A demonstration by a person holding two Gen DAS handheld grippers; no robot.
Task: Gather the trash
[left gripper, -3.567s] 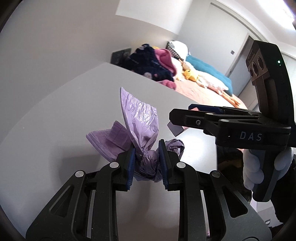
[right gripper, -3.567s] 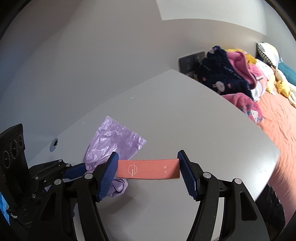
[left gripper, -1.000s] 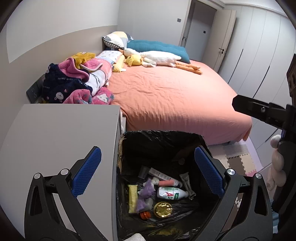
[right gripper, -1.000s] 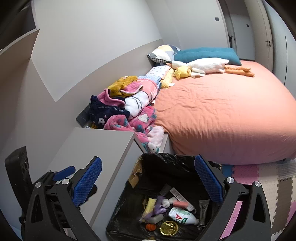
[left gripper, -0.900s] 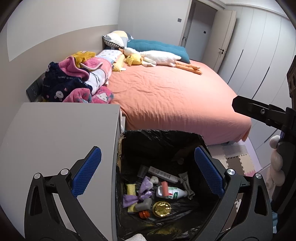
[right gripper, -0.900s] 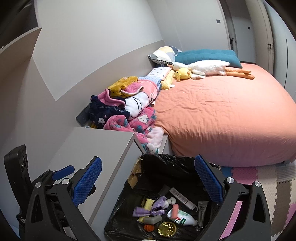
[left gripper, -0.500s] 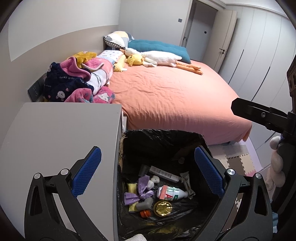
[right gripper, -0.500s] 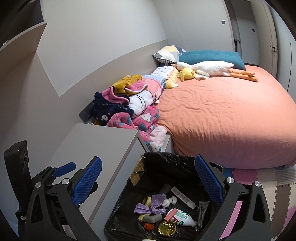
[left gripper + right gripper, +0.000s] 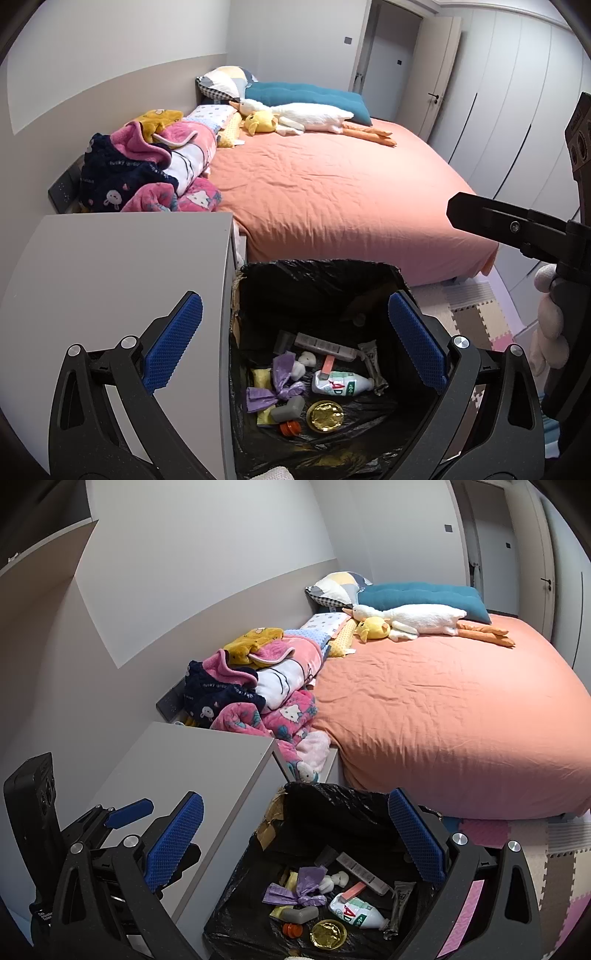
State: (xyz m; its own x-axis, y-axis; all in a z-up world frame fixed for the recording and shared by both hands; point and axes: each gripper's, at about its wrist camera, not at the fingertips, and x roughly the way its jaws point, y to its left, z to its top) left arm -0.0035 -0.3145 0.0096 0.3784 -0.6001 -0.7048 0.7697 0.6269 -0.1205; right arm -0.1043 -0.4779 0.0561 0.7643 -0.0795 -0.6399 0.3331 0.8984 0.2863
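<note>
Above the bin, the left gripper [image 9: 291,343] and the right gripper [image 9: 295,838] were both spread wide and held nothing. Below them, the crumpled purple bag [image 9: 275,387], knotted like a bow, lay inside the black-lined trash bin [image 9: 317,273], beside a pink strip [image 9: 327,365] and a white bottle [image 9: 341,384].

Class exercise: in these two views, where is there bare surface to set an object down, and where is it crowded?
Free: the grey cabinet top, bordered by the wall, the blanket pile and the trash bin; also the middle of the orange bed. Crowded: the bin floor, with the purple bag, white bottle and gold lid, and the bed's head end with plush toys.
</note>
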